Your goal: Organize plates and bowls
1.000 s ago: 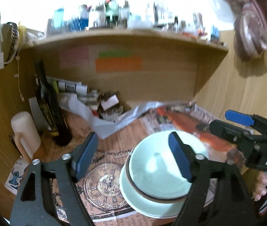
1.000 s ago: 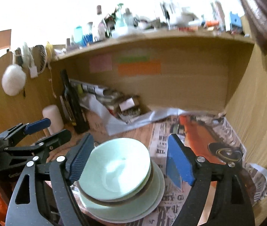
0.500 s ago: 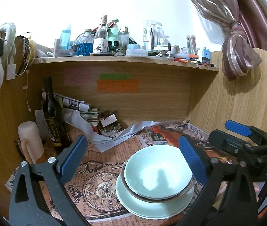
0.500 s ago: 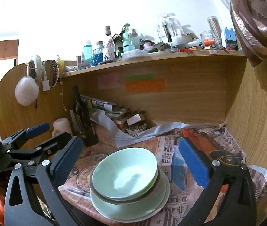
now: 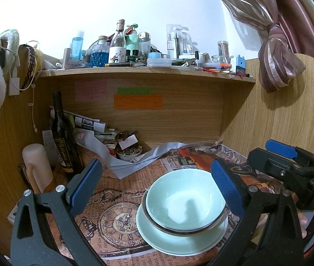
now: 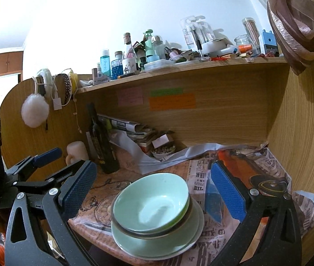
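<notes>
A pale green bowl [image 5: 185,199] sits on top of a stack, nested in a dark-rimmed bowl that rests on a pale green plate [image 5: 179,241]. The stack stands on the newspaper-covered desk [image 5: 117,199]. My left gripper [image 5: 154,182] is open, its blue pads wide on either side of the stack and clear of it. In the right wrist view the same bowl [image 6: 152,204] and plate [image 6: 157,243] lie between the fingers of my open right gripper [image 6: 152,186], untouched. Each gripper shows in the other's view: the right gripper [image 5: 265,155] and the left gripper [image 6: 57,161].
A dark wine bottle [image 5: 62,137] and a cream mug [image 5: 37,166] stand at the back left. A small dish of bits [image 5: 129,154] and piled papers fill the back. A cluttered shelf [image 5: 134,71] hangs overhead. A wooden side panel [image 5: 278,122] walls the right.
Both grippers opened wider and drew back from the stack, tilting up a little. The bowls and plate stayed in place on the newspaper.
</notes>
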Demonstrator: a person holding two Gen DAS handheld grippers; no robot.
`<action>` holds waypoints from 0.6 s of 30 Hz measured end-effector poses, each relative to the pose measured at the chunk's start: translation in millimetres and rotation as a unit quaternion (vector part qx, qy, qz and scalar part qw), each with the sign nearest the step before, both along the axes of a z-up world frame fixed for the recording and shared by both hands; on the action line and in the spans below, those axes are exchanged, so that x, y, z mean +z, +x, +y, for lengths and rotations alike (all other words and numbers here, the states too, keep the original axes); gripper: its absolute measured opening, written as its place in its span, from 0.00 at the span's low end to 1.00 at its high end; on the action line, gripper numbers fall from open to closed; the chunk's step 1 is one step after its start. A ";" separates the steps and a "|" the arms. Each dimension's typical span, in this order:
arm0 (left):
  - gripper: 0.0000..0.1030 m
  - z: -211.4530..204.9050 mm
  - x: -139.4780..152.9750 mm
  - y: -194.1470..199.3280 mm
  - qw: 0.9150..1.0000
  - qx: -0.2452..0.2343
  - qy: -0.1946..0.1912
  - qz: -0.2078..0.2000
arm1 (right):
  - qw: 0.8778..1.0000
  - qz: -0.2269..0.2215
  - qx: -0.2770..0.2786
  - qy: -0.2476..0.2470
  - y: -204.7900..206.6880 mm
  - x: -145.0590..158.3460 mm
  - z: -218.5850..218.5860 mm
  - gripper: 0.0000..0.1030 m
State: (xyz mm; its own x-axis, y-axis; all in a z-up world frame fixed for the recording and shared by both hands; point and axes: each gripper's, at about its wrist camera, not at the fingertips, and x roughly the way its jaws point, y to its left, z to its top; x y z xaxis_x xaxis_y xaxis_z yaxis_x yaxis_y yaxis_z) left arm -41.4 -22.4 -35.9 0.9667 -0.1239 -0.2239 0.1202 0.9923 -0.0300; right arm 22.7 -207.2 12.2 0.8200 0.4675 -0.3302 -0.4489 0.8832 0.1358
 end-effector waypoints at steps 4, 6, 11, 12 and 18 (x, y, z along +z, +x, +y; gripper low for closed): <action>0.97 0.2 -0.4 -0.2 1.000 0.000 0.000 0.001 | 1.000 -0.001 0.001 -0.002 -1.0 -0.2 2.2 1.00; 0.97 1.2 -0.5 0.3 1.000 -0.003 -0.001 0.002 | 1.000 -0.001 0.001 -0.002 -1.3 -0.2 2.9 1.00; 0.97 2.4 -1.3 1.5 1.000 -0.004 -0.003 0.003 | 1.000 -0.002 0.001 -0.002 -1.2 0.1 2.9 1.00; 0.97 2.4 -1.5 1.9 1.000 -0.005 -0.004 0.003 | 1.000 -0.002 0.002 -0.002 -0.9 0.1 2.3 1.00; 0.97 1.0 -2.4 2.6 1.000 -0.002 0.001 0.003 | 1.000 0.001 0.000 0.003 -1.5 0.3 2.5 1.00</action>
State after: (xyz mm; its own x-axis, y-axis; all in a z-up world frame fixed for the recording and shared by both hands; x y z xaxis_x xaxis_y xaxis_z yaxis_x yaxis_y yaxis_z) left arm -38.8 -21.4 -38.3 0.9647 -0.1283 -0.2300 0.1248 0.9917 -0.0295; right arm 21.1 -204.7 12.6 0.8193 0.4688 -0.3301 -0.4479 0.8828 0.1418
